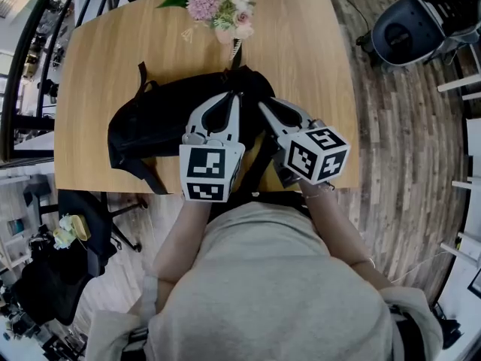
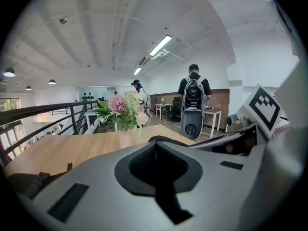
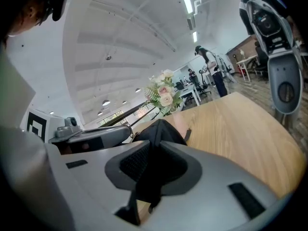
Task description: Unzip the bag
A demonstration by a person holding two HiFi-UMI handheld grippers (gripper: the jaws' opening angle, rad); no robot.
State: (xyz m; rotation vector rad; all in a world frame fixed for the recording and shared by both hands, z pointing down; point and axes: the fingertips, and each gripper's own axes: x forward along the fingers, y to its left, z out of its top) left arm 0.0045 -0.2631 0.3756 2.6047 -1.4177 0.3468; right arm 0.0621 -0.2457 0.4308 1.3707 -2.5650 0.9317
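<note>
A black backpack [image 1: 150,126] lies on the wooden table [image 1: 301,43], straps spread to the left. Both grippers meet at its upper right end. My left gripper [image 1: 231,96] has its jaws together at the bag's top [image 2: 166,139]; in the left gripper view its tips [image 2: 155,143] meet with no gap, and whatever they pinch is hidden. My right gripper [image 1: 263,105] is shut on a fold of the bag's black fabric [image 3: 161,129], which runs down between its jaws [image 3: 156,141] with a strap end hanging below. The zipper itself is not visible.
A vase of pink and white flowers [image 1: 225,2] stands just beyond the bag at the table's far edge. A black chair [image 1: 406,25] sits on the wood floor at the right. A railing [image 2: 72,112] runs to the left. People stand far off [image 2: 194,88].
</note>
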